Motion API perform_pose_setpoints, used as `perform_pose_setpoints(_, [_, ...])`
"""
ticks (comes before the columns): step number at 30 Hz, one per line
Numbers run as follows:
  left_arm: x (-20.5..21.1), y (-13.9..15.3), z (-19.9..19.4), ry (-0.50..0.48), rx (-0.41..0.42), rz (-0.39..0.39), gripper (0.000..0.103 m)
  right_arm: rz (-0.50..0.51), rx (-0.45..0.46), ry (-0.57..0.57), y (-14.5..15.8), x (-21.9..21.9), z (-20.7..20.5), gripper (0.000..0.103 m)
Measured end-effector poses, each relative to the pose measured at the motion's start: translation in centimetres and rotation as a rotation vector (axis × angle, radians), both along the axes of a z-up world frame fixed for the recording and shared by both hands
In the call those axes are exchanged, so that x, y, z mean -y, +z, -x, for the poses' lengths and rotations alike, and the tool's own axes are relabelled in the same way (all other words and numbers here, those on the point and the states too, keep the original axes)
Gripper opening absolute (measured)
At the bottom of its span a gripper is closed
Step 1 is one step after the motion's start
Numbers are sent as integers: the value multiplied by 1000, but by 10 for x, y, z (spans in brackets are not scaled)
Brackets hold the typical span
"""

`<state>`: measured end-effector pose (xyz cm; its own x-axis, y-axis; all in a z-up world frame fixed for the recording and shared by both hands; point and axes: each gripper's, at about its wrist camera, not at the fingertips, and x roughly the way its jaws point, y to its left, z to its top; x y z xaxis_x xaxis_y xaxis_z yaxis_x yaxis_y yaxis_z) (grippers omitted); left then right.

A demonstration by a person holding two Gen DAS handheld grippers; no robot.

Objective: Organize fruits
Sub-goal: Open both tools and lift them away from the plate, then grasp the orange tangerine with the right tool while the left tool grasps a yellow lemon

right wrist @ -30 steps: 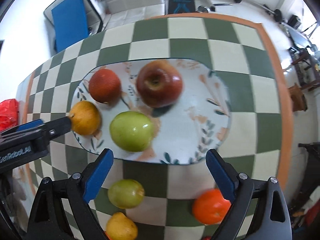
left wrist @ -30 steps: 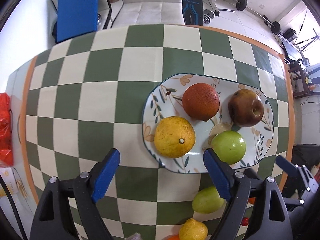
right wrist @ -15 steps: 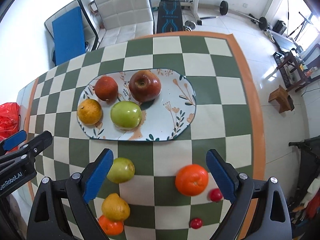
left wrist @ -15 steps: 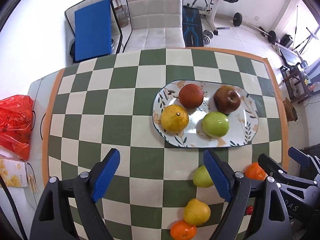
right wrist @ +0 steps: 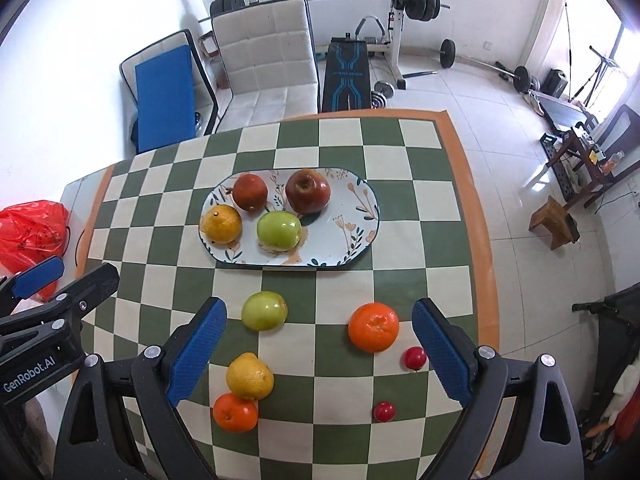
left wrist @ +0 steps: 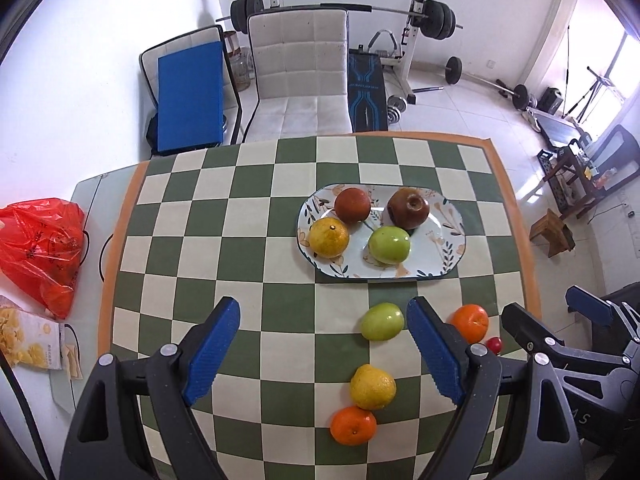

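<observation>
Both tools hang above the near side of the desk (right wrist: pixel 448 216) with their blue pads spread wide and nothing between them: the left tool (left wrist: pixel 322 350) and the right tool (right wrist: pixel 320 354). The plate (right wrist: pixel 360 216) already carries four fruits at its left end, with its right end bare. Six pieces lie loose on the checked cloth nearer the tools: a green apple (right wrist: pixel 264 311), a large orange (right wrist: pixel 373 327), a lemon (right wrist: pixel 249 376), a small orange (right wrist: pixel 235 412) and two small red fruits (right wrist: pixel 414 358). A sensible next pick for the right tool looks to be the large orange, taken across its widest part from straight above, closing gently so it does not roll, then set on the plate's bare end clear of the red apple (right wrist: pixel 308 191).
</observation>
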<state>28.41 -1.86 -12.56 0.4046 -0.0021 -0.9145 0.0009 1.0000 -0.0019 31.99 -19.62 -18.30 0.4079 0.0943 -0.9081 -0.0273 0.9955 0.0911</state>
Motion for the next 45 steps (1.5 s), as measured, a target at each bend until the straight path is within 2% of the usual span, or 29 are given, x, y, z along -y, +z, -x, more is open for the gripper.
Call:
perform_pose_setpoints(12, [3, 21, 24, -5, 54, -1, 85, -8, 77, -24, 38, 5, 29, 96])
perform_pose_setpoints(18, [6, 21, 23, -7, 54, 8, 85, -51, 80, -28, 39, 9, 28, 97])
perform_pose_setpoints(20, [8, 14, 18, -13, 31, 9, 91, -75, 73, -45, 34, 17, 24, 100])
perform_pose_setpoints(21, [9, 9, 14, -15, 16, 5, 103, -88, 59, -59, 29, 23, 21, 100])
perform_pose_setpoints(24, [14, -14, 4, -19, -33, -16, 103, -107, -6, -113, -1, 49, 5, 100])
perform_pose_setpoints(29, [22, -80, -8, -13, -219, -4, 103, -186, -218, -156, -93, 80, -26, 100])
perform_pose_setpoints(32, [30, -124, -7, -21, -343, 3, 103, -175, -322, -160, -151, 83, -41, 99])
perform_pose_setpoints(35, [40, -153, 0, -62, -412, -23, 103, -152, -382, -146, -193, 78, -47, 97])
perform_pose_setpoints(36, [43, -160, 1, -76, -431, -25, 103, -148, -392, -142, -202, 77, -48, 94])
perform_pose_setpoints(37, [47, -170, 3, -97, -459, -34, 103, -141, -409, -130, -212, 74, -49, 88])
perform_pose_setpoints(38, [50, -176, 4, -101, -479, -41, 103, -128, -422, -116, -220, 70, -50, 75])
perform_pose_setpoints(39, [53, -184, 5, -115, -505, -47, 103, -113, -432, -106, -227, 67, -51, 68])
perform_pose_setpoints(43, [68, -211, 13, -183, -576, -56, 103, -69, -420, -57, -231, 59, -42, 67])
perform_pose_setpoints(45, [73, -218, 16, -209, -588, -49, 103, -103, -430, -41, -230, 58, -30, 67])
